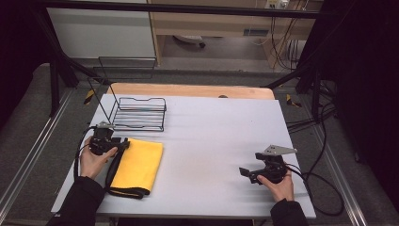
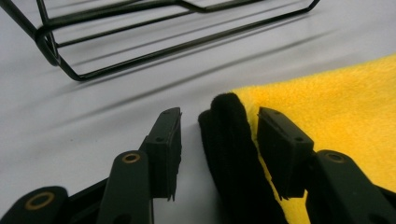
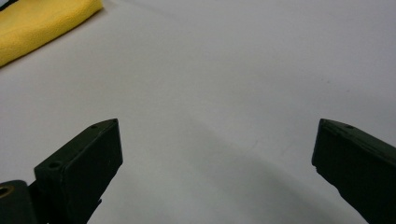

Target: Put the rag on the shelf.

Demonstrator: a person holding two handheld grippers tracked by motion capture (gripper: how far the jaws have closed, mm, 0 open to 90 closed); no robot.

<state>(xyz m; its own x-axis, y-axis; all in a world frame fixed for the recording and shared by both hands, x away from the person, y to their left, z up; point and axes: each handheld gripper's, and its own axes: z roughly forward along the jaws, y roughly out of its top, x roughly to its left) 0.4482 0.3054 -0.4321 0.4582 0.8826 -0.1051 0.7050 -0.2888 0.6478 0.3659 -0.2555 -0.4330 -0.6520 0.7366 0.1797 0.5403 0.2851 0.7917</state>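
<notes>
Left tool point(image 2: 219, 140) half spread around the yellow cloth point(image 2: 336, 116)'s black edge, seemingly not pinching; right tool point(image 3: 217, 163) wide apart.

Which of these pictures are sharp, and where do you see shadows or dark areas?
High view: the white table is evenly lit, its surroundings dark. Left gripper view: the wire rack casts long soft shadows, and the black edge of the yellow cloth is sharp. Right gripper view: soft focus, a broad dim shadow on the table.

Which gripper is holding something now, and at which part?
Nothing is gripped yet. The left gripper has the yellow cloth's black edge between open jaws. The right gripper is open and empty.
</notes>
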